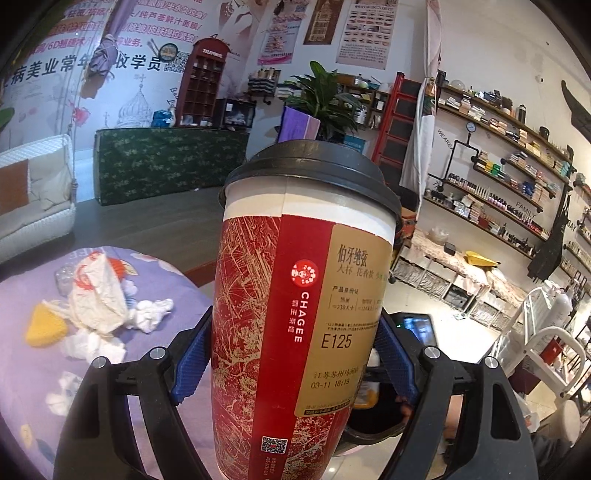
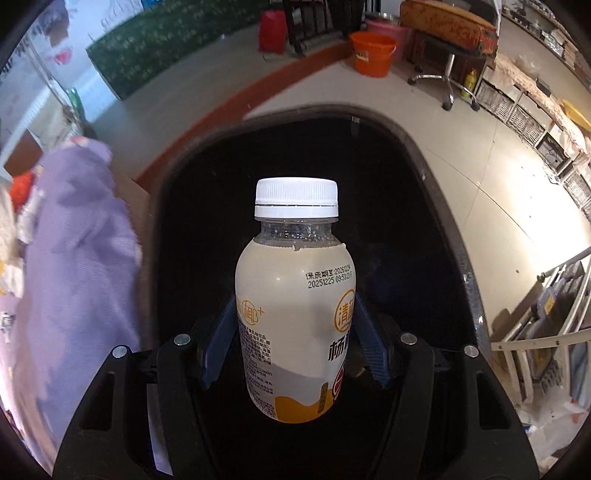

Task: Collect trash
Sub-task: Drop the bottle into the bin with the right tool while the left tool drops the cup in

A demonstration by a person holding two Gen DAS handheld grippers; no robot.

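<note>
Interior of a beauty or cosmetics shop. Long wall shelves on pipe brackets carry rows of small bottles and boxed products. The far wall bears a large advertising banner in Chinese characters and several posters, one showing rows of eyebrow styles. A red telephone-booth cabinet and a potted plant serve as décor. The floor holds a wheeled stool, an orange bucket and wicker drawer units.
</note>
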